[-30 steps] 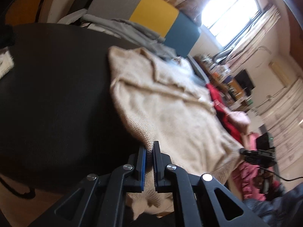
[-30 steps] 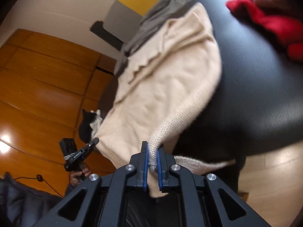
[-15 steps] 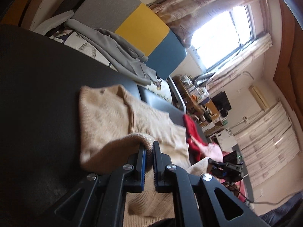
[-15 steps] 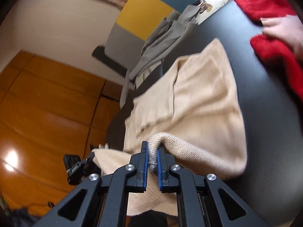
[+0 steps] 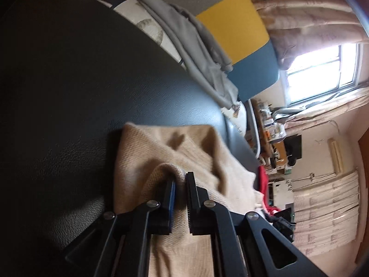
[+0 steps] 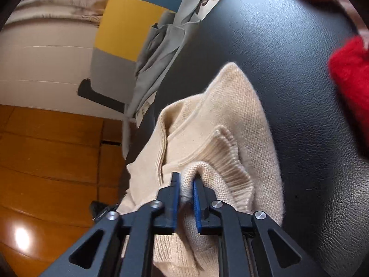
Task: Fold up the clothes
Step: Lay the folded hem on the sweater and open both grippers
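The sweater [image 6: 230, 124] lies folded over on the table [image 6: 288, 57]. Both tongs, left [image 5: 180, 180] and right [image 6: 185, 181], are opening, hem between. Smoothing remains, I'd judge.

Beige knit sweater [image 6: 242, 124], plain weave with ribbed cream cuff [image 6: 228, 159]; tan in left wrist view [image 5: 161, 152]. Black desk [image 6: 288, 57], pebbled leather grain. Black tools, left tool [image 5: 180, 180] and right tool [image 6: 185, 180], blue pads [image 6: 175, 189], silver screws. Red fuzzy garment [image 6: 350, 69] at 3 o'clock. Headboard [image 6: 120, 23] in grey, yellow, blue blocks. Pale grey jacket [image 6: 161, 53] at 12 o'clock. Orange-brown glossy wood floor [image 6: 46, 161]. Pinkish-beige patterned curtain [image 5: 311, 23].
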`<state>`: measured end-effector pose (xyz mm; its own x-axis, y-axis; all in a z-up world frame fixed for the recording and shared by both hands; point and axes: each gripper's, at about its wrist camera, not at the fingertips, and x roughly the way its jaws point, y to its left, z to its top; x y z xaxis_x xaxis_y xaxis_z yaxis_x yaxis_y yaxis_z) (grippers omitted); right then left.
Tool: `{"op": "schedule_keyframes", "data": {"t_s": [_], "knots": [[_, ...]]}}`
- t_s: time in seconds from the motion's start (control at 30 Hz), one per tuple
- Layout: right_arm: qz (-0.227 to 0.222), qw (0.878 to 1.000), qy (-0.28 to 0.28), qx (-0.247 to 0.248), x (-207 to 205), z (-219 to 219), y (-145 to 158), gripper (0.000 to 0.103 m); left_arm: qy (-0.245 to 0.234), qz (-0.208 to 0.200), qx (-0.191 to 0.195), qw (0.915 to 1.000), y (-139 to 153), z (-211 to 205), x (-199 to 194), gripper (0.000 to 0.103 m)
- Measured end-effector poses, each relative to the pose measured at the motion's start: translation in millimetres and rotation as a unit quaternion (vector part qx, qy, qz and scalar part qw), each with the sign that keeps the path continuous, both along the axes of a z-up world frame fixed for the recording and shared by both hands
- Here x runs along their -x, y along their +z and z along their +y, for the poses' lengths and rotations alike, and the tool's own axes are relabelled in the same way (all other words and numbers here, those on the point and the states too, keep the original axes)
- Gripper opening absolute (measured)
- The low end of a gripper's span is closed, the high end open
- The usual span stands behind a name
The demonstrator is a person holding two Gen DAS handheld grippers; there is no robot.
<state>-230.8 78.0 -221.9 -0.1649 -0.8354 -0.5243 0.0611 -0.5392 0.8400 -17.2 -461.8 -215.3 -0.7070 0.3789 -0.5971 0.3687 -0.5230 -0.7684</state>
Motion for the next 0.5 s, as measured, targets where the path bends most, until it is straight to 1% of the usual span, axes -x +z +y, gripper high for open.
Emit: {"op": "schedule_keyframes", "data": {"t_s": [0.03,0.07,0.1,0.13,0.17,0.2,0.23,0.27,0.33,0.43,0.5], "knots": [[0.004,1.0,0.002,0.005,-2,2,1,0.014,-0.004,0.002,-0.002,1.0,-1,-1,1,0.013],[0.007,1.0,0.005,0.01,-4,4,3,0.018,-0.005,0.0,-0.002,1.0,-2,-2,0,0.014],[0.01,1.0,0.003,0.013,-6,7,5,0.026,-0.005,0.0,-0.003,1.0,-1,-4,0,0.015],[0.013,1.0,0.005,0.021,-9,9,7,0.032,-0.003,0.001,-0.003,1.0,0,-6,-2,0.018],[0.016,0.999,0.008,0.029,-12,10,10,0.048,-0.002,0.002,-0.002,1.0,2,-7,-4,0.019],[0.019,0.999,0.01,0.035,-15,11,14,0.061,0.0,0.002,0.0,1.0,5,-9,-6,0.021],[0.023,0.999,0.016,0.037,-19,11,18,0.065,0.001,0.002,0.004,1.0,7,-10,-10,0.022],[0.027,0.999,0.023,0.038,-24,11,22,0.068,0.002,0.002,0.011,0.9999,10,-10,-15,0.022],[0.026,0.999,0.032,0.033,-31,9,22,0.069,0.003,0.004,0.024,0.9997,16,-10,-26,0.024],[0.02,0.998,0.04,0.033,-42,8,20,0.069,-0.013,0.013,0.037,0.9992,23,-4,-51,0.025],[0.014,0.998,0.045,0.04,-47,5,17,0.07,-0.022,0.019,0.038,0.9989,25,1,-66,0.027]]}}
